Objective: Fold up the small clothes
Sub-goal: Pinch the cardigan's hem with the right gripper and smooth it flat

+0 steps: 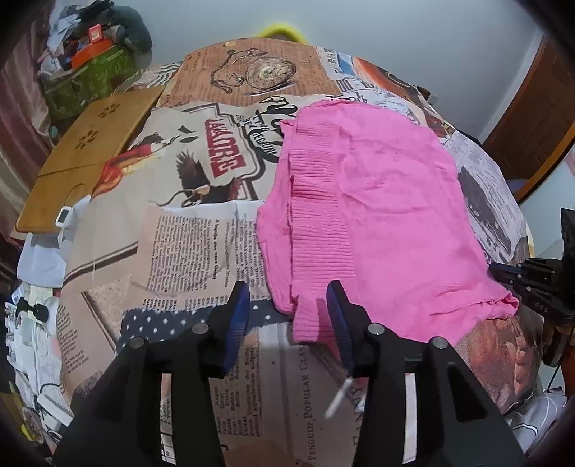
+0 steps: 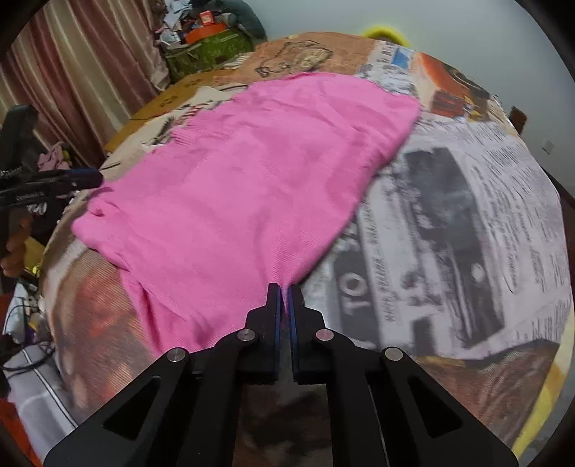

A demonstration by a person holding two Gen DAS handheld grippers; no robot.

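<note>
A pink knit garment lies spread on a table covered with a newspaper-print cloth. Its ribbed band runs down its left side. My left gripper is open, its blue-padded fingers on either side of the garment's near ribbed corner, just above the cloth. In the right wrist view the same garment fills the middle. My right gripper is shut on the garment's near right corner. The right gripper also shows in the left wrist view at the garment's right corner. The left gripper shows in the right wrist view at far left.
A wooden board lies at the table's left. A cluttered green box and curtains stand beyond it. A yellow object sits behind the far edge. Cables and small items lie below the table's left side.
</note>
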